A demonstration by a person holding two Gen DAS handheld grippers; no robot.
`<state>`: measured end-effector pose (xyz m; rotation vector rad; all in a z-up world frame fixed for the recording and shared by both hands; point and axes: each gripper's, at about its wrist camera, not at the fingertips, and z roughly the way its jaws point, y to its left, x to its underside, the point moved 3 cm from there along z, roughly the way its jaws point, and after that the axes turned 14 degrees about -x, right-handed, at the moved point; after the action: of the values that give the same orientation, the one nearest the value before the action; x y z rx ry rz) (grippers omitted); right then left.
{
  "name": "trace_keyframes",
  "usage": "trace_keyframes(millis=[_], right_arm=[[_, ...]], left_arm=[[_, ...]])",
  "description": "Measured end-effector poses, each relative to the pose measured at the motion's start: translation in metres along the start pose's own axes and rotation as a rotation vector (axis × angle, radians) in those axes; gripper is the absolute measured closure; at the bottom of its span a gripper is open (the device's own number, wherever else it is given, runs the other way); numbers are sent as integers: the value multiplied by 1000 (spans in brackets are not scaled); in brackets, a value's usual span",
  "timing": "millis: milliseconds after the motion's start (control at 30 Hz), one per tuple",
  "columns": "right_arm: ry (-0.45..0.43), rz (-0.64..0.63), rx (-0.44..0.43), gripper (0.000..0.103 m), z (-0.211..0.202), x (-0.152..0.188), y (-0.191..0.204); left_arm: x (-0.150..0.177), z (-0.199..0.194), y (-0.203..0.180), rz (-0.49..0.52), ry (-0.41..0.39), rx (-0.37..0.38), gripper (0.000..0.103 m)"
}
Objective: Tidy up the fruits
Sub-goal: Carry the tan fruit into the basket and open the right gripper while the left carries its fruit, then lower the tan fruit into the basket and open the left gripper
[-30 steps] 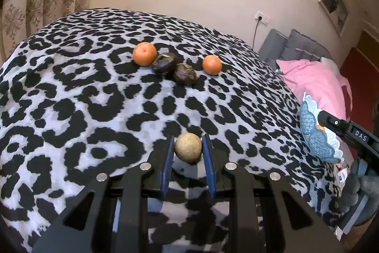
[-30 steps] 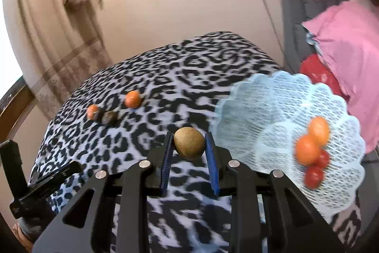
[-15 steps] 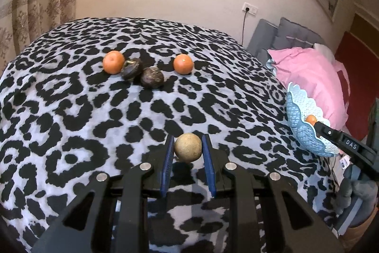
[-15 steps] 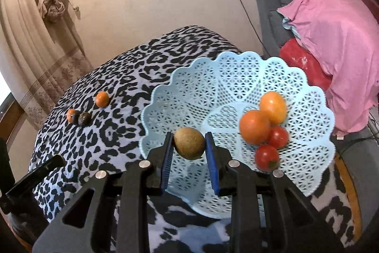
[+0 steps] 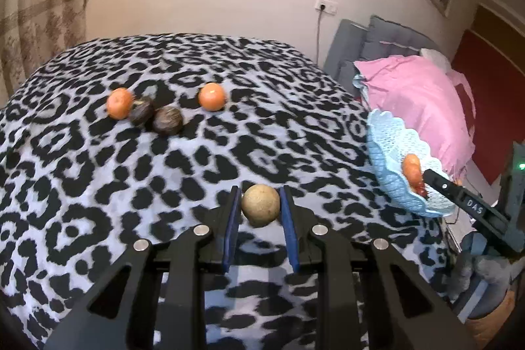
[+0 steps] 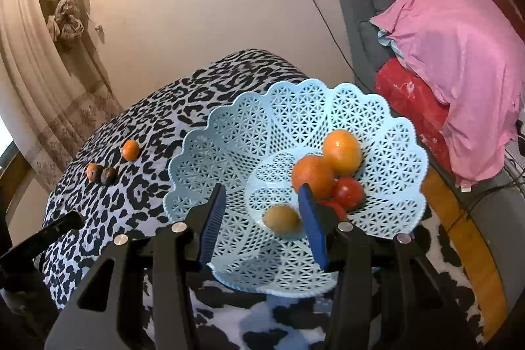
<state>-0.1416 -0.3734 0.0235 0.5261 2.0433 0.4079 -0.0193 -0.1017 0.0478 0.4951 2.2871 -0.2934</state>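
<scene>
From the left wrist, the left gripper (image 5: 260, 212) is clamped on a round tan fruit (image 5: 261, 205), pads pressing its two sides, held above the leopard-print cloth (image 5: 82, 186). Beyond it lie four loose pieces: two orange fruits (image 5: 119, 103) and two dark wrinkled fruits (image 5: 167, 120), the left orange touching one dark fruit, the other orange apart to the right. The pale blue basket (image 5: 387, 153) sits at the cloth's right edge. From the right wrist, the right gripper (image 6: 262, 215) has just been opening over the basket; its jaws stand apart, gripping nothing, while a second tan fruit (image 6: 283, 218) lies free on the basket floor between them. Beside it sit two large orange fruits (image 6: 341, 151) and two red tomatoes (image 6: 349, 192), five pieces in all. The tan fruits look firm, light and smooth enough to roll, best pinched across the widest middle; the tomatoes likely bruise under pressure.
</scene>
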Motion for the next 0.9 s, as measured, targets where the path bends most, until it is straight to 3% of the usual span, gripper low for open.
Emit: trace_keyframes(millis=[400,900], right_arm=[[-98,23,33,55,-28,-3,-25],[-137,30,51,55,-46,0,-40]], left_arm=[[-19,-6,-75,126,-30,98,79],[-28,3,-161,266,-46,189,79]])
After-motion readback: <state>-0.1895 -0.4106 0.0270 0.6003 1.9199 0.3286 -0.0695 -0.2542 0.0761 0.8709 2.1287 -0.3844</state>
